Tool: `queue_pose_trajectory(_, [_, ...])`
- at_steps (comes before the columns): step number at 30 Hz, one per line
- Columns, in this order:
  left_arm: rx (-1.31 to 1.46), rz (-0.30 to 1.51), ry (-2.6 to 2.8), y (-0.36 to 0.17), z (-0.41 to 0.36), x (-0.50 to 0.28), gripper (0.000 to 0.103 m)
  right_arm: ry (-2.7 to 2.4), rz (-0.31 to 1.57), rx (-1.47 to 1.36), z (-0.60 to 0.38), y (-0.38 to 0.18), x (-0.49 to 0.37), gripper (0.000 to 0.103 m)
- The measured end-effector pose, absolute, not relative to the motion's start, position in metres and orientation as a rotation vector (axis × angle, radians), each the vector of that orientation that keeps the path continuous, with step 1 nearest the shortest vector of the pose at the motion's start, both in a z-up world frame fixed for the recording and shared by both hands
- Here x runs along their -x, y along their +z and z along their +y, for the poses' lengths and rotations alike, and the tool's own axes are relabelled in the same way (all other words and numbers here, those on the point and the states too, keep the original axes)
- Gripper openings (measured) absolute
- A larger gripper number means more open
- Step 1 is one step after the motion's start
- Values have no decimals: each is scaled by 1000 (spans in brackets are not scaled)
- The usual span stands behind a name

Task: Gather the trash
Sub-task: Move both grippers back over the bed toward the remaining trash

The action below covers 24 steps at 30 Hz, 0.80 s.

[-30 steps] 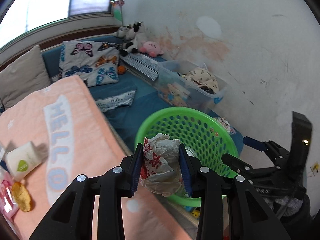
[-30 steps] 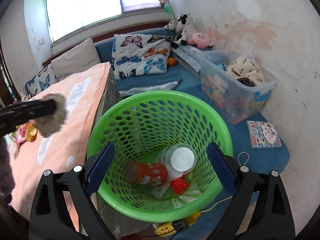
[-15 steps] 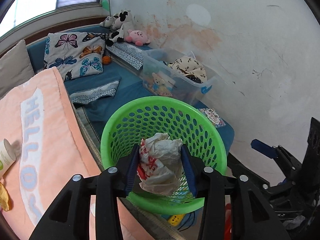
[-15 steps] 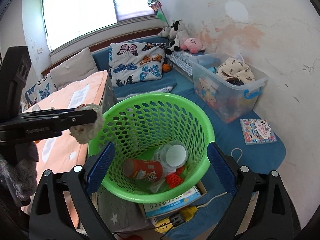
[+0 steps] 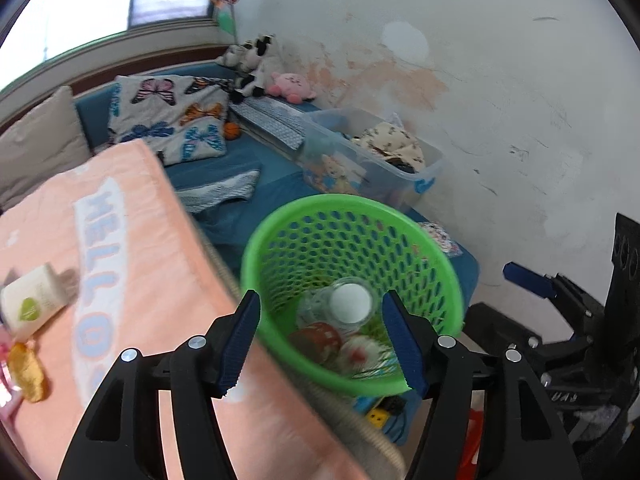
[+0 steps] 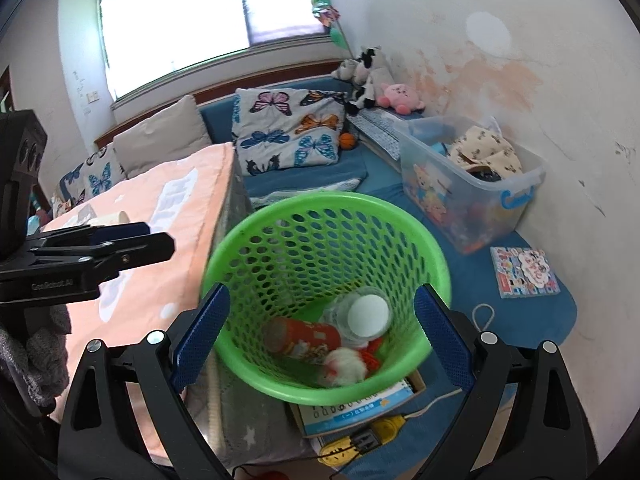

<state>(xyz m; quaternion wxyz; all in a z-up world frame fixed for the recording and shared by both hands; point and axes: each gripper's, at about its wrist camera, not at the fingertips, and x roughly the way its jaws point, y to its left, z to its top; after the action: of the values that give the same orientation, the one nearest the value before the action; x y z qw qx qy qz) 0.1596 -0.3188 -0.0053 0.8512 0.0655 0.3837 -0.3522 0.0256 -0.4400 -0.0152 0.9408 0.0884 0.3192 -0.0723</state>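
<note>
Trash fills the bottom of the green basket (image 6: 326,268): a crumpled wrapper (image 6: 344,366) lies beside a red can (image 6: 304,338) and a clear cup with a white lid (image 6: 366,316). Over the basket's near rim the left gripper (image 5: 322,338) hangs with its jaws opening and nothing between them. Jaws of the right gripper (image 6: 320,334) stand wide and empty, framing the same basket beside the peach blanket (image 6: 168,216).

Basket (image 6: 434,256): green perforated plastic, slightly glossy
Wad (image 6: 344,368) inside basket: crumpled paper (blurred)
Blanket (image 5: 132,280) beside basket: soft peach cloth
Bin (image 6: 516,196) behind basket: clear plastic
</note>
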Motion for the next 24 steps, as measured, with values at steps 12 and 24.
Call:
queue_pose_trajectory(12, [-81, 757, -476, 0, -199, -160, 66, -7, 658, -111, -383, -4, -63, 93])
queue_pose_trajectory(24, [-39, 753, -152, -8, -60, -166, 68, 181, 681, -20, -296, -3, -111, 93])
